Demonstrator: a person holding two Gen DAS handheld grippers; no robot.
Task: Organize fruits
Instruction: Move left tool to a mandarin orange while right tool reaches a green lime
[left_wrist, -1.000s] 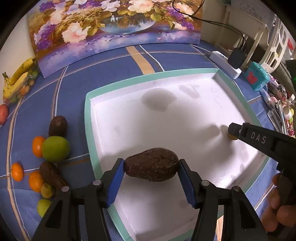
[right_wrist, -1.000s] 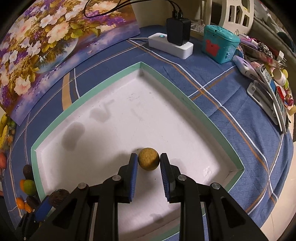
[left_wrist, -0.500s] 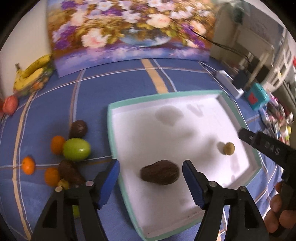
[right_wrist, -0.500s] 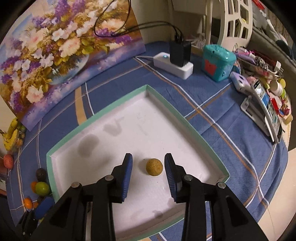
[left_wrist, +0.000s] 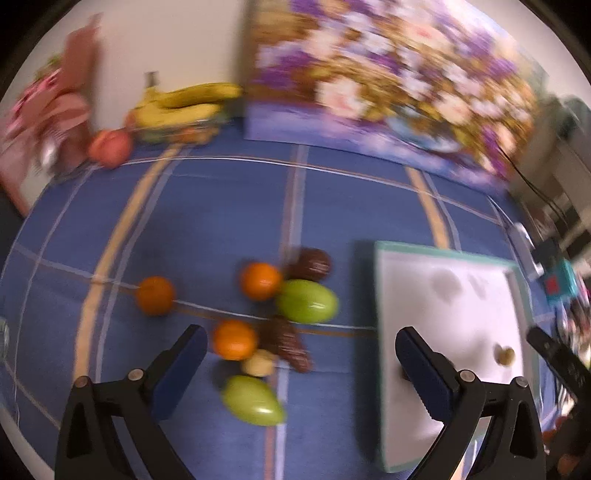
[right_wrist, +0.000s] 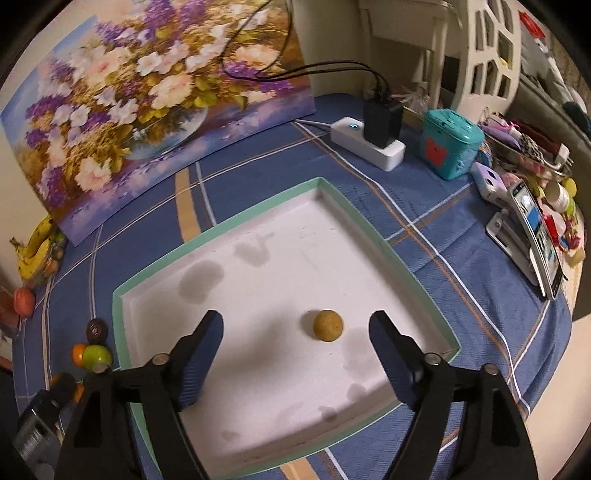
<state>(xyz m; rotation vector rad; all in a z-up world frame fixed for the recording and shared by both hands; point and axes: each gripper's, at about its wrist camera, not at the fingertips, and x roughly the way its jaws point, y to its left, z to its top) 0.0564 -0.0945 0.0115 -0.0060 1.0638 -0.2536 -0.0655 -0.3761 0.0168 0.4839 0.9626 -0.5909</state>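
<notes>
Left claw (left_wrist: 301, 363) finger hides most of the avocado (left_wrist: 402, 374).

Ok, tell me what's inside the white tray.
One small yellow-brown round fruit lies on the white tray floor, among grey stains. The right gripper, open, covers part of the near floor, so anything there stays hidden.

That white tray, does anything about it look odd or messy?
The white tray has grey blotchy stains on its floor, like damp marks. Only one small yellow-brown fruit is visible in it from the right wrist; nothing looks spilled.
</notes>
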